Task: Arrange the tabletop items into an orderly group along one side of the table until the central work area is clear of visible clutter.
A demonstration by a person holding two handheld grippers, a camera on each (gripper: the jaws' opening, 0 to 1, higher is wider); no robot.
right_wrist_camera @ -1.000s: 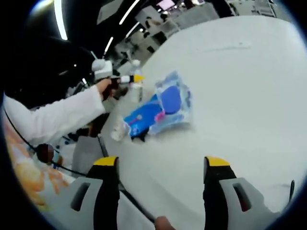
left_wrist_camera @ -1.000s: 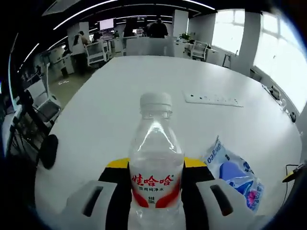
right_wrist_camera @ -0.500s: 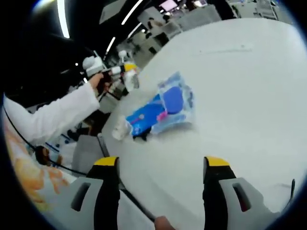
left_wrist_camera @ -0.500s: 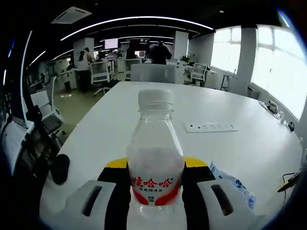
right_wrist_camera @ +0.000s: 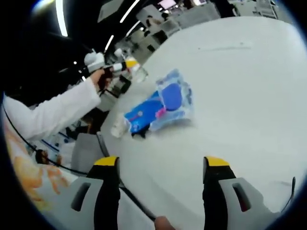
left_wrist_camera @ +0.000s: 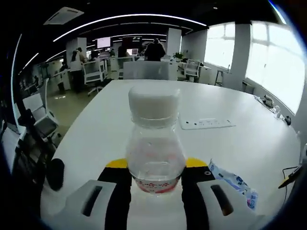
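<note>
Clear plastic bottle (left_wrist_camera: 154, 155) clamped in left tool (left_wrist_camera: 156, 179)

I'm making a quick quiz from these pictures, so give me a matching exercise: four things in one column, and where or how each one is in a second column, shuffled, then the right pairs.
Things:
1. water bottle
2. blue plastic packet
3. power strip
4. right hand-held gripper

States:
A. lying flat far out on the white table
B. open, holding nothing
C. clamped in the left hand-held gripper
D. lying near the table edge

Pairs: 1-C, 2-D, 3-A, 4-B
</note>
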